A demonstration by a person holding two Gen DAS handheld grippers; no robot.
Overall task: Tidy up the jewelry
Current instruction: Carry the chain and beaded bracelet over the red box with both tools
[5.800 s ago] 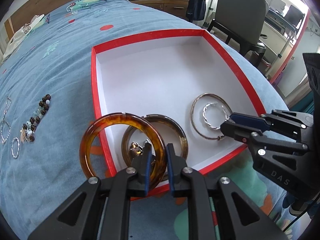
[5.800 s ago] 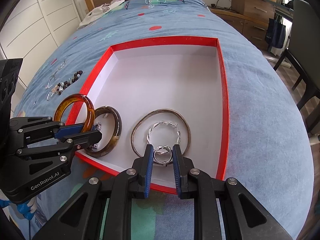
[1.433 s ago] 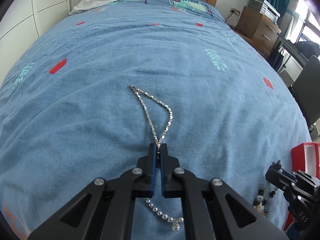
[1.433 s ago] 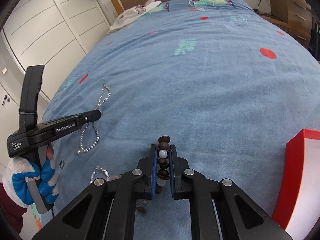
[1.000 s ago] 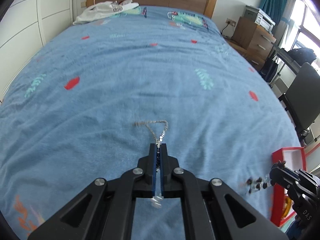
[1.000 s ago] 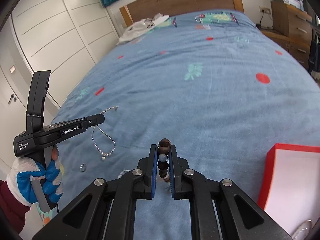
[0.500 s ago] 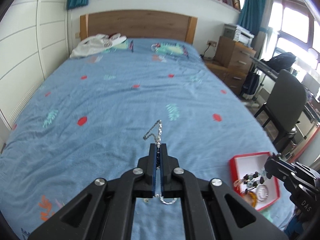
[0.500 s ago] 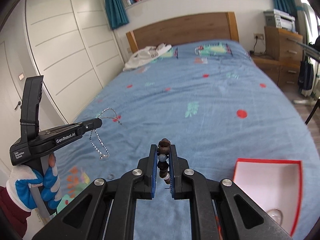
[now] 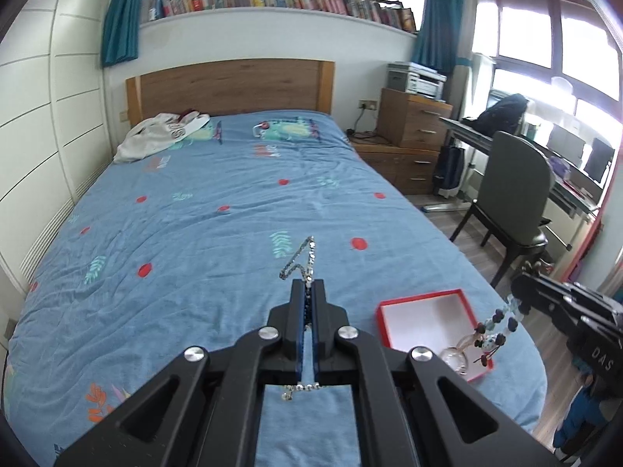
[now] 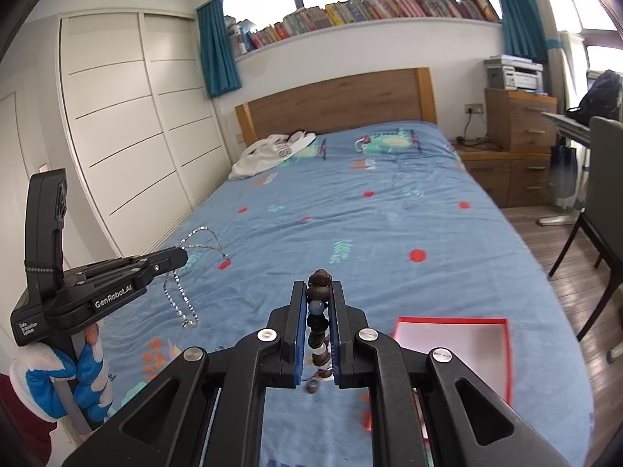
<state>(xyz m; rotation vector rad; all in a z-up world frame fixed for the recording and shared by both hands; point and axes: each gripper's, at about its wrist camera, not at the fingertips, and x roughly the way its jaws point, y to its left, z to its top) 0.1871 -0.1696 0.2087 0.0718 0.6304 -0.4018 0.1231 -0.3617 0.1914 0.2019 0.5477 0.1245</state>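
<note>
High above the blue bedspread, my left gripper [image 9: 308, 286] is shut on a thin silver chain [image 9: 300, 260]; the chain [image 10: 183, 295] dangles in loops from the left gripper [image 10: 181, 257] in the right wrist view. My right gripper [image 10: 316, 292] is shut on a bracelet of brown and pale beads [image 10: 318, 311]. In the left wrist view the beaded bracelet [image 9: 494, 329] hangs from the right gripper [image 9: 520, 297] over the red-rimmed white box [image 9: 422, 319]. The box [image 10: 451, 334] lies near the bed's foot, with bangles [image 9: 453, 358] partly showing inside.
A gloved hand [image 10: 58, 377] holds the left tool. White clothing [image 9: 159, 132] lies by the wooden headboard [image 9: 229, 85]. A dark chair [image 9: 514, 198] and desk stand right of the bed, wooden drawers [image 9: 412, 128] beyond, white wardrobe doors [image 10: 128, 148] on the left.
Both grippers have risen well above the bed, carrying the chain and the beaded bracelet off the bedspread. The whole room and the red box have come into view.
</note>
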